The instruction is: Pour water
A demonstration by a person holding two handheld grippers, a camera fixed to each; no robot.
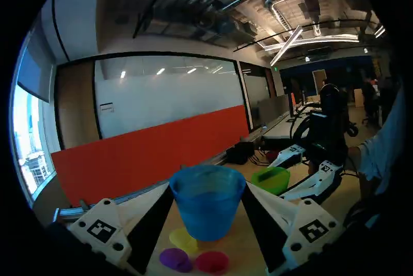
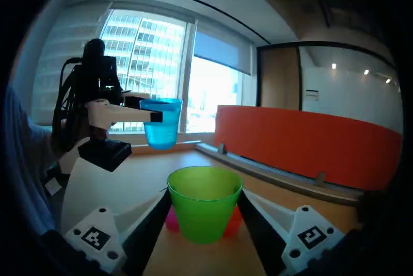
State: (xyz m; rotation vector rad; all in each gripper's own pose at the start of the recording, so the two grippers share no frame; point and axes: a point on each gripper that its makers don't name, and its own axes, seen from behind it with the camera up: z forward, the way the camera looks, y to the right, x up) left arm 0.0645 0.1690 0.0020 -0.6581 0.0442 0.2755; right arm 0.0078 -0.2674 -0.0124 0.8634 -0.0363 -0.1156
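Between the two fingers of the left gripper (image 1: 206,191) sits a translucent blue cup (image 1: 207,211), upright and lifted above the wooden table (image 1: 242,247); both fingers press on its sides. It tapers toward the base under a thin rim, and whether it holds water I cannot tell. Below it on the table lie three small round discs close together: yellow (image 1: 183,238), purple (image 1: 175,259) and pink (image 1: 211,262). The right gripper (image 2: 205,196) pinches a bright green cup (image 2: 205,216) of the same tapered shape, also upright. In the right gripper view the blue cup hangs higher than the green one and to its left, well apart from it, against a bright window (image 2: 149,54). An orange panel (image 2: 310,142) runs along the table's far side.
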